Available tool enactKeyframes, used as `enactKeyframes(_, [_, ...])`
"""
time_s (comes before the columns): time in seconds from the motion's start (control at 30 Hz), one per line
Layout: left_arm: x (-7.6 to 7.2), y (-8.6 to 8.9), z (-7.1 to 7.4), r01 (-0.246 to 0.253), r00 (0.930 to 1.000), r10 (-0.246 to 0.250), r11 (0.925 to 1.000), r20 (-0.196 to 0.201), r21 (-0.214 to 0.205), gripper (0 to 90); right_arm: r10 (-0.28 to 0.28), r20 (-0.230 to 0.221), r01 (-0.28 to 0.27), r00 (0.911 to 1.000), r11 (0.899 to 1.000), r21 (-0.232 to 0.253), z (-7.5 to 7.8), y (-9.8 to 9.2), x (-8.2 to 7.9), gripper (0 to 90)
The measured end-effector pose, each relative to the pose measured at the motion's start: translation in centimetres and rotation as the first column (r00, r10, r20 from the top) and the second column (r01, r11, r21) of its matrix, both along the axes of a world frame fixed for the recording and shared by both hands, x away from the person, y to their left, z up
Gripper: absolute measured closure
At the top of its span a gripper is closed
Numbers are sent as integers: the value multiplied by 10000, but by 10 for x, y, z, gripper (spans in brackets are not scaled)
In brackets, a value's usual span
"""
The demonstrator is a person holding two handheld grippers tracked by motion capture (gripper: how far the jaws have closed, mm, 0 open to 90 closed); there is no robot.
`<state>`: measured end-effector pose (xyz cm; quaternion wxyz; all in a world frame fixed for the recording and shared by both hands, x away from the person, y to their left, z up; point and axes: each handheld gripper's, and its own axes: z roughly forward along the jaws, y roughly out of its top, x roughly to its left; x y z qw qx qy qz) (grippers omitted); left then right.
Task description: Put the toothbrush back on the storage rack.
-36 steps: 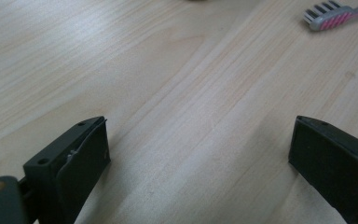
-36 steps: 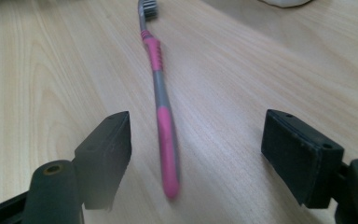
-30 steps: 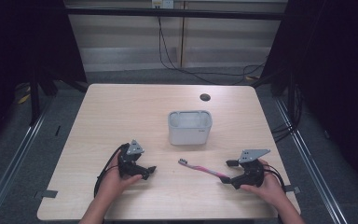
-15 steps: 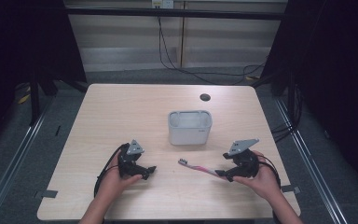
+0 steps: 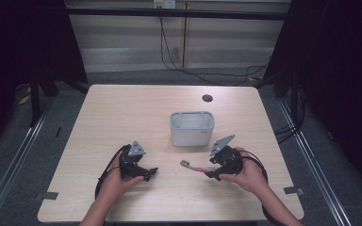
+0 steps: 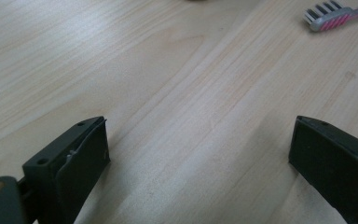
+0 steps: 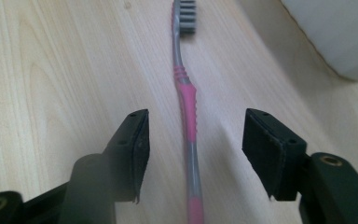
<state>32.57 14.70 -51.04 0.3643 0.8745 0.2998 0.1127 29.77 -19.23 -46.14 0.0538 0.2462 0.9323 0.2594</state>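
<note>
Right claw [image 7: 193, 149] straddles the pink and grey handle of the toothbrush [image 7: 186, 98], one jaw on each side. Its jaws have just been closing, yet a gap shows between each pad and the handle, so nothing is gripped. Seen from the high view, this claw [image 5: 210, 174] sits in the person's right hand [image 5: 245, 172] near the desk's front edge, toward the right front corner.

Flat on the desk [image 5: 122, 113], the toothbrush [image 5: 193, 166] has its bristle head pointing toward the left and its handle end under the right claw. Just behind it, near the middle of the desk, stands a white tub [image 5: 192, 128], apart from the brush. A small dark round spot [image 5: 207, 98] lies near the back edge.

Left claw [image 6: 196, 154] rests low over bare wood with its jaws spread wide and empty; the toothbrush head [image 6: 328, 16] lies well ahead of it. From above, this claw [image 5: 153, 172] is in the left hand [image 5: 118, 176] near the front edge.
</note>
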Motion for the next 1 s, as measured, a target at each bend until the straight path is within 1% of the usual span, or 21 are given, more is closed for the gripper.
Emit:
enactKeyframes(0.13, [0,0,0,1,10000,-1,10000,-3,0,44,284,-9,-284,9996,9992,-265,4,10,3,446])
enactKeyframes(0.2, [0,0,0,5,10000,-5,10000,-1,11,45,292,-40,-293,9996,9991,-290,5,12,3,451])
enactKeyframes(0.3, [0,0,0,7,10000,-7,10000,-1,11,44,459,-6,-459,9989,9980,-424,7,18,5,465])
enactKeyframes(0.37, [0,0,0,7,10000,-7,10000,0,11,44,448,-96,-452,9989,9982,-397,7,19,6,470])
enactKeyframes(0.4, [0,0,0,9,10000,-9,10000,-1,14,44,461,-49,-462,9989,9979,-447,6,20,7,475])
enactKeyframes(0.5, [0,0,0,5,10000,-5,10000,0,11,44,481,-152,-489,9987,9973,-556,5,22,9,491])
enactKeyframes(0.53, [0,0,0,-25,10000,25,10000,-4,-45,43,443,-182,-453,9989,9971,-608,4,23,9,499])
enactKeyframes(0.57, [0,0,0,-25,10000,25,10000,1,-47,43,510,-254,-527,9984,9961,-707,3,25,10,513])
enactKeyframes(0.73, [0,0,0,-23,10000,23,10000,-2,-48,43,640,-283,-662,9975,9941,-854,1,31,12,541])
enactKeyframes(0.8, [0,0,0,-21,10000,21,10000,0,-45,43,759,-396,-791,9963,9931,-865,1,35,12,552])
enactKeyframes(0.83, [0,0,0,-20,10000,20,10000,-2,-44,43,759,-468,-802,9960,9918,-992,2,39,12,560])
enactKeyframes(0.9, [0,0,0,-19,10000,19,10000,-2,-45,43,850,-384,-885,9956,9908,-1026,1,40,13,565])
enactKeyframes(0.93, [0,0,0,-19,10000,19,10000,-1,-45,43,788,-489,-838,9957,9903,-1105,1,41,13,572])
enactKeyframes(1.0, [0,0,0,-23,10000,23,10000,0,-49,43,889,-545,-946,9946,9889,-1148,0,43,14,585])
